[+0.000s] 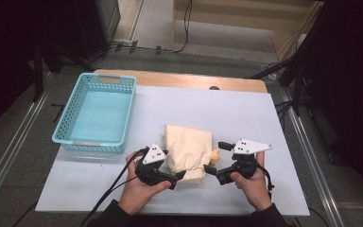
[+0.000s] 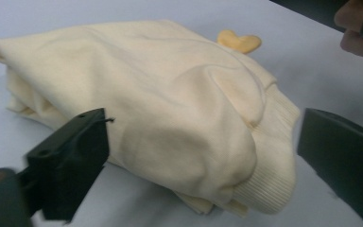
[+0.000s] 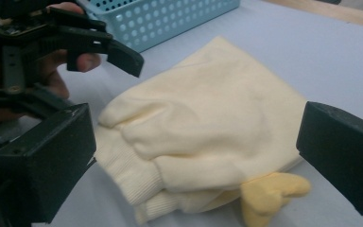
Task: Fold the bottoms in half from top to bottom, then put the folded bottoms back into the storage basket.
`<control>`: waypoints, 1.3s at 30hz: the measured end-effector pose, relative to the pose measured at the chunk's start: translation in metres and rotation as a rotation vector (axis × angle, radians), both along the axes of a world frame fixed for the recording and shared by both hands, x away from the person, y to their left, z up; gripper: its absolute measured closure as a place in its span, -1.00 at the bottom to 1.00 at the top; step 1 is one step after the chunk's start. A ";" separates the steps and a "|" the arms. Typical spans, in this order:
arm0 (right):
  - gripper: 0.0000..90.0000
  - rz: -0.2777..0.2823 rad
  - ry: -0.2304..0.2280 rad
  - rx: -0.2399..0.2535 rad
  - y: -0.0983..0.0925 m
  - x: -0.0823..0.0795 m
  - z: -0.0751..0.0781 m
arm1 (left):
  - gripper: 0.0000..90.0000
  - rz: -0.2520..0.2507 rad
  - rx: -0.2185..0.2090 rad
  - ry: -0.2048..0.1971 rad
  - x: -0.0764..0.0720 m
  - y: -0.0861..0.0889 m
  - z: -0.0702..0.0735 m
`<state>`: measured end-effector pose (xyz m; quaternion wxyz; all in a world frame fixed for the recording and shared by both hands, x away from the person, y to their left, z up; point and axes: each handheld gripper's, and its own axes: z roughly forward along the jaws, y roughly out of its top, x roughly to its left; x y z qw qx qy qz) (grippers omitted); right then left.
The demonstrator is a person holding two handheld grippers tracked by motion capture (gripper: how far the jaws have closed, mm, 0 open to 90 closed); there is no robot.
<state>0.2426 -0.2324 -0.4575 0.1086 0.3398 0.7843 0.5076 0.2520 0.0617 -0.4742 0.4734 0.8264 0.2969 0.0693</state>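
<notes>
A folded cream knit garment (image 1: 187, 146) lies on the white mat, ribbed cuffs toward me. A small yellow heart-like piece (image 1: 214, 154) sticks out at its right side. My left gripper (image 1: 172, 165) stands open at the garment's near left corner. In the left gripper view its jaws stand wide on either side of the garment (image 2: 170, 104), with the yellow piece (image 2: 238, 41) beyond. My right gripper (image 1: 216, 157) stands open at the near right corner. In the right gripper view the garment (image 3: 217, 113) and the yellow piece (image 3: 269, 191) lie between its wide jaws, which do not press on them.
A light blue perforated basket (image 1: 111, 79) stands at the back left of the mat, its wall (image 3: 170, 19) behind the garment in the right gripper view. The white mat (image 1: 246, 113) covers a wooden table (image 1: 184, 79). Cables trail from both grippers toward me.
</notes>
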 end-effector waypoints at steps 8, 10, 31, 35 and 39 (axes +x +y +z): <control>-1.00 -0.039 0.004 0.027 -0.004 0.023 0.004 | -1.00 0.021 -0.029 -0.004 0.002 0.002 0.004; -1.00 -0.041 0.014 0.023 -0.002 0.028 0.002 | -1.00 0.021 -0.032 -0.003 0.003 0.003 0.004; -1.00 -0.112 0.082 -0.079 0.003 0.082 -0.022 | 0.42 0.004 -0.049 -0.059 -0.003 0.007 0.012; -0.94 -0.128 0.103 -0.087 0.003 0.092 -0.030 | 0.75 -0.053 -0.044 -0.012 -0.002 0.005 0.005; -0.91 -0.129 0.139 -0.083 0.003 0.102 -0.040 | 0.94 -0.097 -0.009 0.016 -0.002 -0.001 -0.001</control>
